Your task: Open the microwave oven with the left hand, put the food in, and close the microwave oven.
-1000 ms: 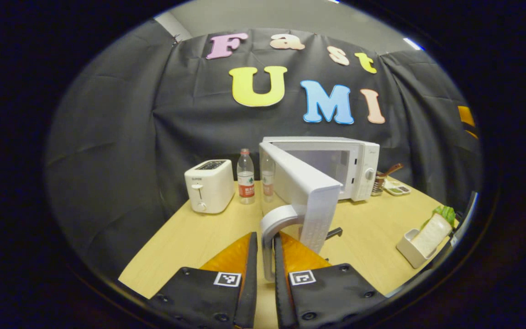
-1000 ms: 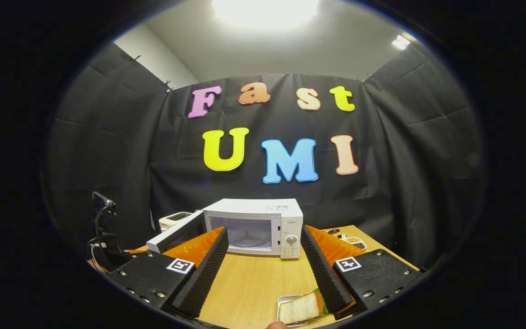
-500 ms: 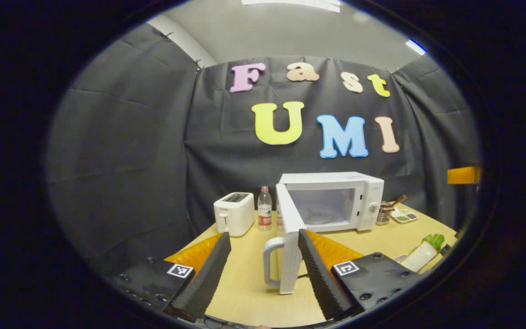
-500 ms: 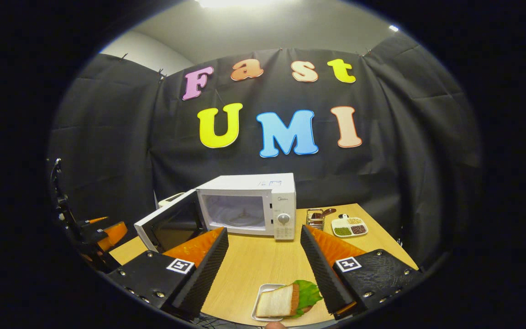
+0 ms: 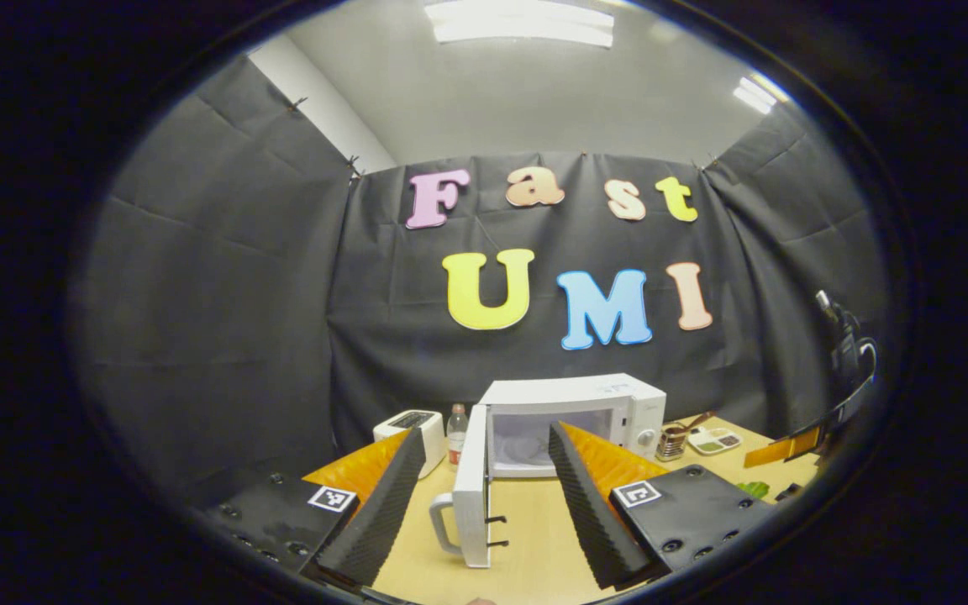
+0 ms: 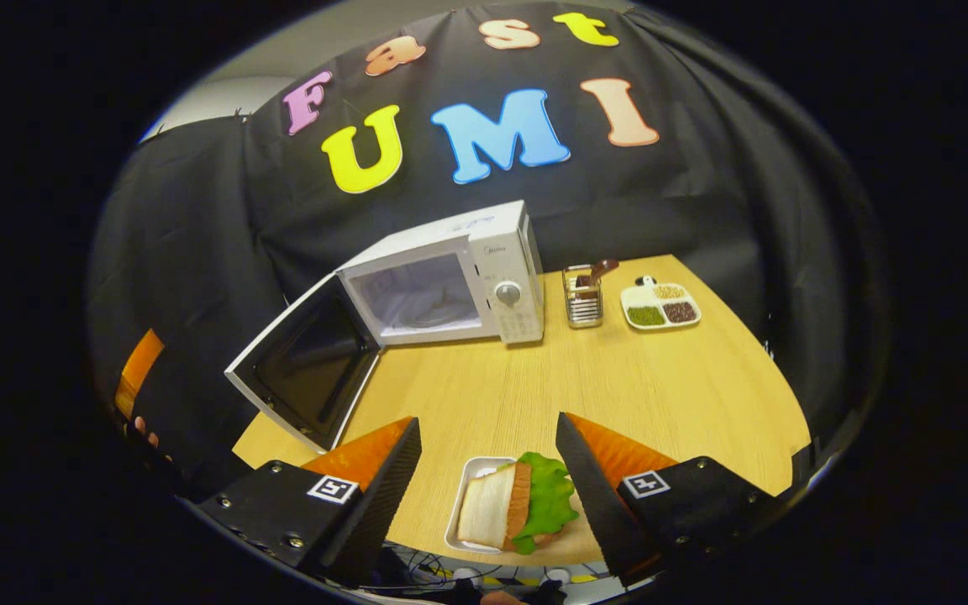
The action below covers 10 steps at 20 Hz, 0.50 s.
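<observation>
The white microwave [image 5: 572, 412] [image 6: 467, 273] stands at the back of the wooden table [image 6: 618, 386], its door [image 5: 471, 487] [image 6: 303, 365] swung wide open and the cavity bare. My left gripper [image 5: 484, 496] is open, pulled back from the door, whose handle [image 5: 440, 523] lies between its fingers, untouched. A sandwich with lettuce [image 6: 518, 508] lies in a small white tray [image 6: 460, 512] at the table's near edge. My right gripper [image 6: 484, 479] is open, hovering just above the sandwich with a finger on each side.
A white toaster [image 5: 408, 427] and a water bottle [image 5: 455, 430] stand left of the microwave. A wire holder with utensils [image 6: 583, 294] and a divided dish of grains [image 6: 659, 304] sit to its right. The other gripper shows at the left edge [image 6: 135, 378].
My left gripper let go of the door handle, opened and drew back. The door swung wide open. My right gripper dropped and tilted down over the sandwich.
</observation>
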Motion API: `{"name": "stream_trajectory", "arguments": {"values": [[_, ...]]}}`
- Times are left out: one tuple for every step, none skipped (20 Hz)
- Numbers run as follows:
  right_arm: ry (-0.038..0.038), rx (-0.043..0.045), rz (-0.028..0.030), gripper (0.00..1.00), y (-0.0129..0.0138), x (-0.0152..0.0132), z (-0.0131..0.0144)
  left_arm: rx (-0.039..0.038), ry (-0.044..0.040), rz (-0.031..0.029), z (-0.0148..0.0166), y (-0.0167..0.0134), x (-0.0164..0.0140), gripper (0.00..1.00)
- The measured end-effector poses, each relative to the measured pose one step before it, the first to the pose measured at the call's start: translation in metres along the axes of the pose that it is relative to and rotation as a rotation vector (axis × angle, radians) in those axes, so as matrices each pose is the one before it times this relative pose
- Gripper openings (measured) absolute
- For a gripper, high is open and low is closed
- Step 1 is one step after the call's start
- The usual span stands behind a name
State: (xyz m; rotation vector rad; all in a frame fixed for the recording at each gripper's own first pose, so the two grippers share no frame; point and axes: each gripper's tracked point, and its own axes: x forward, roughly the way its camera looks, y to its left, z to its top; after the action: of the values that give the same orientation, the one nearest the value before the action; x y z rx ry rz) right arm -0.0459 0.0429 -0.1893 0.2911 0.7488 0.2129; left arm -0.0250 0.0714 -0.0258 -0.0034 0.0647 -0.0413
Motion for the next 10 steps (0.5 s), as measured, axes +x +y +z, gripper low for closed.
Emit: {"name": "stream_trajectory", "arguments": {"values": [[0.03126,-0.01131,-0.00513,0.98,-0.00533,0.00337,-0.00705,0.00524,0.00120,0.00280,0.00136,-0.00283,-0.00132,0.95],[0.02222,-0.01424,-0.00568,0.98,-0.00599,0.00159,-0.00780,0.01050,0.00352,0.00490,0.00002,-0.00235,-0.00084,0.95],[0.01900,-0.01252,-0.00230,0.99,-0.00471,0.00122,-0.00457,0.01085,0.00455,0.00493,-0.00243,-0.00006,-0.00105,0.95],[0.01611,-0.00746,0.00073,0.98,-0.00388,0.00311,-0.00459,0.00980,0.00484,0.00371,-0.00121,-0.00296,-0.00077,0.95],[0.01463,-0.00518,0.00198,0.99,-0.00438,0.00323,-0.00387,0.00692,0.00395,0.00200,-0.00155,-0.00256,-0.00107,0.95],[0.02118,-0.00249,0.00475,0.99,-0.00142,0.00617,-0.00575,0.00369,0.00382,0.00207,-0.00076,-0.00287,-0.00226,0.95],[0.02450,0.00744,0.01040,0.98,-0.00153,0.00459,-0.00439,0.00038,0.00161,0.00100,0.00057,-0.00337,0.00077,0.95],[0.02235,0.01590,0.01493,0.98,-0.00196,0.00284,-0.00564,-0.00036,-0.00132,0.00352,0.00123,-0.00304,0.00010,0.95],[0.01657,0.01558,0.01540,0.99,-0.00265,0.00281,-0.00457,-0.00118,-0.00288,0.00289,0.00201,-0.00335,0.00148,0.95],[0.01984,0.00921,0.00720,0.98,-0.00101,0.00304,-0.00608,0.00071,-0.00170,0.00220,0.00088,-0.00339,0.00215,0.95]]}}
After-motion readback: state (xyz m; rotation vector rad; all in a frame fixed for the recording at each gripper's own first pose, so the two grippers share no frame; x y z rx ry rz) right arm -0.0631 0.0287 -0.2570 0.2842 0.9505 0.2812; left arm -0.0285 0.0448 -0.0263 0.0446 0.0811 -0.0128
